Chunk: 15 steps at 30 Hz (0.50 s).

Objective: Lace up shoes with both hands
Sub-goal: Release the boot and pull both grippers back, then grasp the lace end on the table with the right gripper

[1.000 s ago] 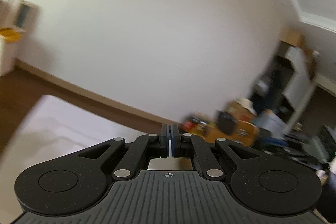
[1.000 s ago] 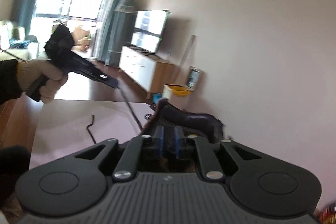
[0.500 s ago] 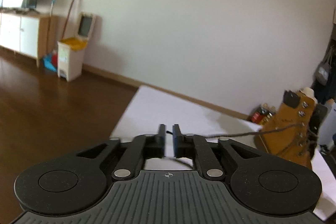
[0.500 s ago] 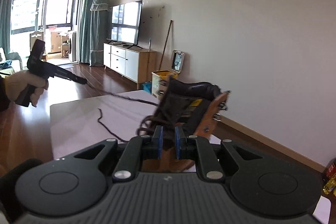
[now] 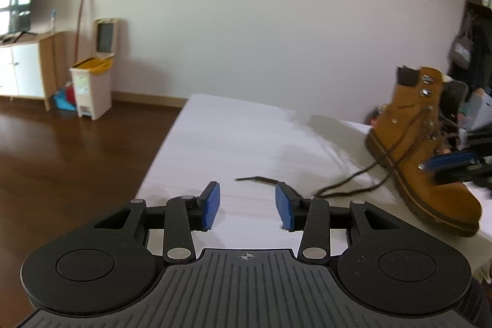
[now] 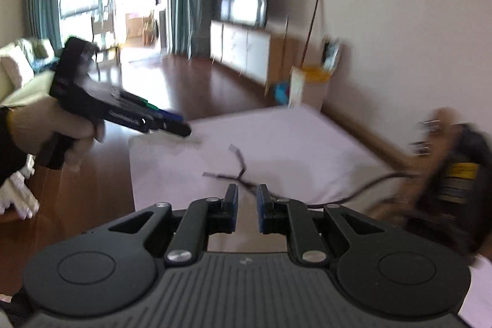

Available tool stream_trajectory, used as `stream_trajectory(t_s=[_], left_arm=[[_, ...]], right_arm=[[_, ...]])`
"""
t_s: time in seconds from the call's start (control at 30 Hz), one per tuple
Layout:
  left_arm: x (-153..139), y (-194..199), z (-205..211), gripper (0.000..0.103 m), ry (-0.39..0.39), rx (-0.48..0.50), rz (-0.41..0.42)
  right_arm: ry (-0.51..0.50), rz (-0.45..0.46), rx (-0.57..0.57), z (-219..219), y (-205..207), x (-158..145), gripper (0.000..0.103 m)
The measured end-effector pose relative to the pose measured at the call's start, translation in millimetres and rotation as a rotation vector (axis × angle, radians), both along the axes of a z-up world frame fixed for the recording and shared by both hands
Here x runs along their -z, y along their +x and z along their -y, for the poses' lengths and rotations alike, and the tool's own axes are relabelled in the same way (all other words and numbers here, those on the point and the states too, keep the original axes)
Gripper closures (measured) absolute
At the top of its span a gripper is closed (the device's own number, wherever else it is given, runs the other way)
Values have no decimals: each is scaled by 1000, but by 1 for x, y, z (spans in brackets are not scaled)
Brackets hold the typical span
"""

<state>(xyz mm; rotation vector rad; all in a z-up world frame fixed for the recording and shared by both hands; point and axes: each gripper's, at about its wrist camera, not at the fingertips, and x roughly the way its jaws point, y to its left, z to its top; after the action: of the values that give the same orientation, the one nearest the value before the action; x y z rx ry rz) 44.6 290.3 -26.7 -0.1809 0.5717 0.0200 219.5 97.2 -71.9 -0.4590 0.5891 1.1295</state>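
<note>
Your left gripper [image 5: 247, 209] has just been opening and now stands fairly wide, nothing between its pads, hovering over the near-left part of the white desk [image 5: 233, 137] close to its left edge, where the wood floor [image 5: 70, 149] drops away. The dark lace [image 5: 344, 189] trails loose across the desk from the tan boot [image 5: 418, 149], which stands at the right side. Your right gripper [image 6: 247, 206] shows a narrow gap holding nothing, the lace lying just beyond. A white bin [image 5: 92, 91] stands by the wall.
</note>
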Motion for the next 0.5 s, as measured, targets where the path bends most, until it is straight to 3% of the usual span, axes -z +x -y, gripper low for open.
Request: stream_trajectory(t_s=[0.27, 0.33, 0.37, 0.47, 0.5], left_arm=[[32, 26, 22, 63, 57, 199, -55], [38, 36, 26, 64, 79, 235, -77], [39, 40, 28, 69, 85, 246, -84], [42, 47, 31, 100, 100, 253, -94], [43, 50, 33, 100, 95, 251, -94]], right_arm=[[-165, -55, 0, -54, 40, 36, 89], [-207, -22, 3, -62, 39, 43, 88], [-226, -22, -2, -67, 40, 46, 88], [-250, -25, -17, -78, 45, 54, 88], [-248, -28, -18, -80, 46, 55, 88]])
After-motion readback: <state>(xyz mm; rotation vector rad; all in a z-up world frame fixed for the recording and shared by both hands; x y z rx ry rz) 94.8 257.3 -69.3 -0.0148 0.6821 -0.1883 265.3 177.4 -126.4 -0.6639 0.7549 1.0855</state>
